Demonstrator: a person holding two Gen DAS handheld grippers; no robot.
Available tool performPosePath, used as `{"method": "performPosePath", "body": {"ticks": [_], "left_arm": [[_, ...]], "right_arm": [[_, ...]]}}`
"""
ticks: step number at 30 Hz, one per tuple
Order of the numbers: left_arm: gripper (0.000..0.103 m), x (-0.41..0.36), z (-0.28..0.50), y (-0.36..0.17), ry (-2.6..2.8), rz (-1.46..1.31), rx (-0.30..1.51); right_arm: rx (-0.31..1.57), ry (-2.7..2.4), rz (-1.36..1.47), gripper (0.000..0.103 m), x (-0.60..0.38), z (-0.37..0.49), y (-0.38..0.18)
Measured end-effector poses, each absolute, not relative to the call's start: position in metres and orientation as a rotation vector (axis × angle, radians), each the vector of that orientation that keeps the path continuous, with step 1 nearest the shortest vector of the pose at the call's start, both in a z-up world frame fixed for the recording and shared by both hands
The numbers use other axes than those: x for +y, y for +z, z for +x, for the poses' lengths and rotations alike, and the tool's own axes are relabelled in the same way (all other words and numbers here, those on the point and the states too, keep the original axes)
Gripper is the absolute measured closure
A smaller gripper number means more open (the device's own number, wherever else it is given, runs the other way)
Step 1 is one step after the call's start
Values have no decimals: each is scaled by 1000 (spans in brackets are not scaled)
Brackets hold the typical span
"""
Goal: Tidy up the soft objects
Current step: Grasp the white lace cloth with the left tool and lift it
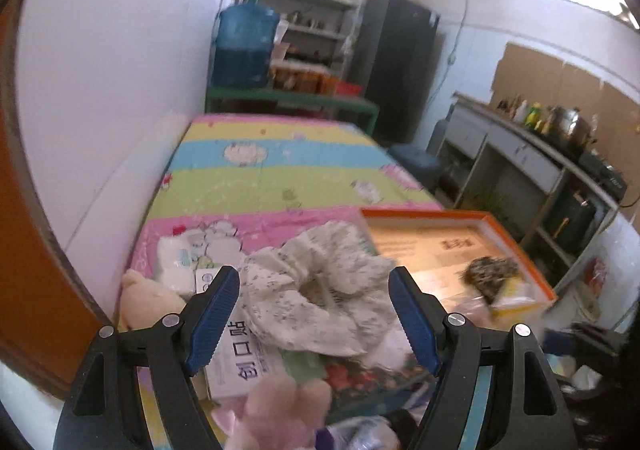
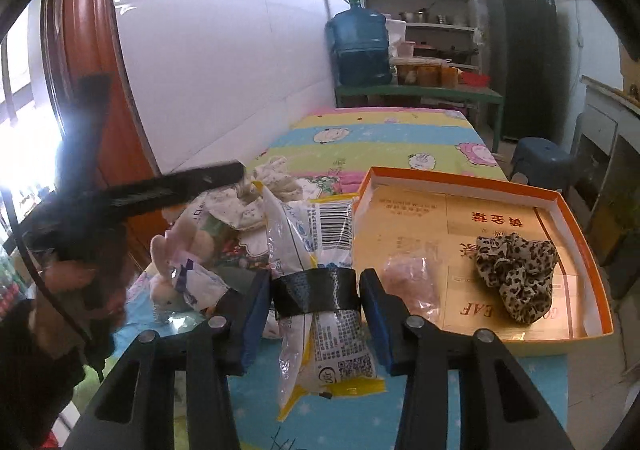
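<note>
Left wrist view: the left gripper (image 1: pixel 314 314) is spread wide with nothing between its blue pads; it hovers over a white floral scrunchie (image 1: pixel 320 298) at lower centre. This scrunchie lies on a pile of packets on the striped bed cover (image 1: pixel 280 158). A cream plush toy (image 1: pixel 150 302) sits at lower left and a pink plush toy (image 1: pixel 286 406) at the bottom edge. An orange-rimmed box lid (image 1: pixel 516 246), at right, already holds a leopard-print scrunchie (image 1: pixel 490 274).

Right wrist view: the right gripper (image 2: pixel 314 290) is pinching a clear plastic packet (image 2: pixel 320 270) across its black band, at lower centre, just left of the box lid. Inside the lid lie the leopard-print scrunchie at right and a small pinkish bagged item (image 2: pixel 410 282) at its lower left.

Progress assessment: sorting appears partly complete. Two items are in the lid. The floral scrunchie, both plush toys and the held packet remain outside it.
</note>
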State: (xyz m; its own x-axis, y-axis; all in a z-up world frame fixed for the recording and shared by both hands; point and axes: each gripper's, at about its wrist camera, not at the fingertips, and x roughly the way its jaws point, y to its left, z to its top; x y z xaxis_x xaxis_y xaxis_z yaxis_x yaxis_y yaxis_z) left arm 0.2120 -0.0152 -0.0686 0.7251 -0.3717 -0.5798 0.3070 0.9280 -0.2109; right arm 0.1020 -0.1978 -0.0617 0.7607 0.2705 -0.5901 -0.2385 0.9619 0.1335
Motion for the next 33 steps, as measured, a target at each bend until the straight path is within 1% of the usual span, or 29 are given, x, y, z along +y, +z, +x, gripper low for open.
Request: {"method": "performPosePath", "body": {"ticks": [4,6,8,9,10,11,12,13,22,33], "left_arm": [[25,-20,227,-83,-338,-95,691],[31,-21,230,-87,-329,-84,692],[53,-24,231,-90,-313,-53,693],[60,-26,231,-91,-296,-29,685],[74,-26,228,-93,-287,-15,681],[84,-25,226,-94,-287,-14,675],[87,-23,225,-95,-302,-31,671],[93,-21,224,-95,-318,-48,670],[96,-20,208,-89,-351,-92,614],[96,7,158,-43,-287,-118,463]], "right_arm": [[652,290,64,57,-201,103,-62],[660,304,84,57,-200,105,-65],[663,312,89,57,-200,107,-67],[664,314,89,57,-198,107,-68],[665,317,90,57,-197,107,-69],[666,322,93,57,-196,108,-69],[667,327,97,57,-195,108,-69],[666,328,97,60,-194,109,-70],[669,331,105,61,-190,110,-68],[618,380,108,61,-173,115,-46]]}}
